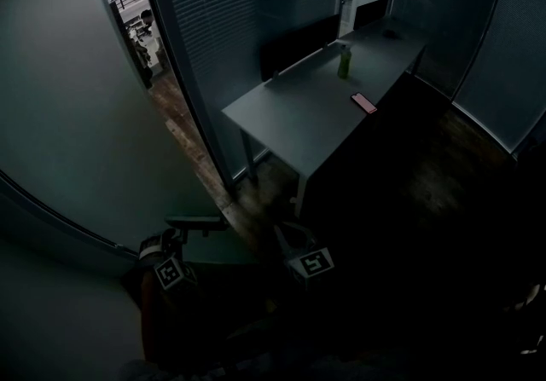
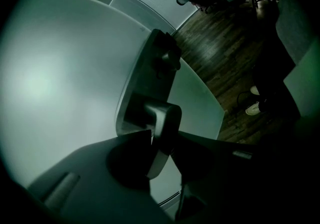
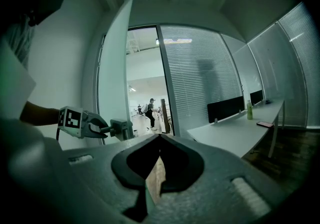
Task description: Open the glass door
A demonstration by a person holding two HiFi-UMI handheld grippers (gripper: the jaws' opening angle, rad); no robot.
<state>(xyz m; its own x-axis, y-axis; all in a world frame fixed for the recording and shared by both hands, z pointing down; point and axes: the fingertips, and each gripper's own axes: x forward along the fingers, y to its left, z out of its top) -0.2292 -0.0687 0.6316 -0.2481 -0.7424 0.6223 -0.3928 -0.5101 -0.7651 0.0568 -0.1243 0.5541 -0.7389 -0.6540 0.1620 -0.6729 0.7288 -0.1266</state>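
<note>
Jaws of left gripper (image 2: pixel 161 139) pinch handle (image 2: pixel 166 114) of frosted glass door (image 2: pixel 55 77) ajar; right gripper (image 3: pixel 159 138) jaws together

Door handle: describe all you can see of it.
The door handle is a grey, metal-looking lever with rounded corners, projecting from a tall dark mounting plate on the frosted glass door. The left gripper is closed on the lever, one jaw on each side. The door stands swung open.
</note>
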